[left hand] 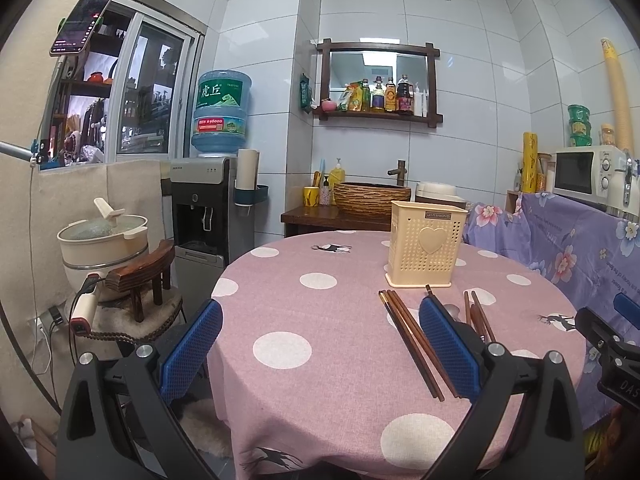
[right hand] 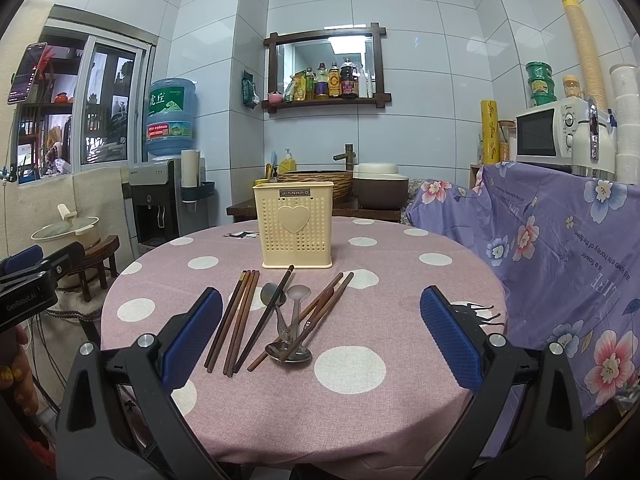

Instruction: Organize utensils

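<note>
You are holding both claws wide open and empty, the right claw (right hand: 320, 328) framing the chopsticks (right hand: 236, 316) and spoons (right hand: 290, 344) lying crossed on the bench (right hand: 360, 408), with the cream utensil holder (right hand: 294, 224) standing at 12 o'clock beyond them. In the left wrist view, the left claw (left hand: 320, 344) is hovering at the bench's near edge, its right finger (left hand: 448, 344) covering most of the spoons. A purple floral cloth (right hand: 560, 240) is hanging at 3 o'clock.

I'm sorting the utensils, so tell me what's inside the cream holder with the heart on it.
Nothing pokes above the rim of the cream holder, and its perforated front shows no shapes. Its bottom is hidden, so empty cannot be confirmed. The chopsticks and spoons lie on the tablecloth.
</note>
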A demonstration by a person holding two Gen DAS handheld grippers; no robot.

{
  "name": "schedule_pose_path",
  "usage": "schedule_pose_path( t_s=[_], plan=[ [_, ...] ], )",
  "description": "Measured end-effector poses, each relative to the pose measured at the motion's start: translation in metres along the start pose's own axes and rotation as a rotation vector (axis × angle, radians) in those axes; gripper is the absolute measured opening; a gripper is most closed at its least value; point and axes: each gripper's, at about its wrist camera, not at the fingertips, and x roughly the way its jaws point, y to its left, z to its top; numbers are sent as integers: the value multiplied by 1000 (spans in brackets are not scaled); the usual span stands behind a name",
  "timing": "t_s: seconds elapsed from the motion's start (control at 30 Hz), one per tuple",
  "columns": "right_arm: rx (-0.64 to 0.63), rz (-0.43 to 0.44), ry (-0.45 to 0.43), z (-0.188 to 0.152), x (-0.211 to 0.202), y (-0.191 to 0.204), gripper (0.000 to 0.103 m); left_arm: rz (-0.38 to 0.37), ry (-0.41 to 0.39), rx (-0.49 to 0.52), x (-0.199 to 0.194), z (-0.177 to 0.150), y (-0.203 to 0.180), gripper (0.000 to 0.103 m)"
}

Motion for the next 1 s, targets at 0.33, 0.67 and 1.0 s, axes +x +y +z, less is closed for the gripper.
schedule_pose_path(
  t_s=[0.33, 0.67, 1.0],
  plan=[
    [1, 0, 2, 0, 1, 0, 98, 0, 2, 3, 1, 0, -1, 98],
    [0, -1, 3, -2, 0, 0, 98, 4, 10, -1, 3, -3, 1, 98],
    [1, -3, 14, -5, 3, 0, 98, 4, 20, -1, 5, -4, 1, 98]
  ],
)
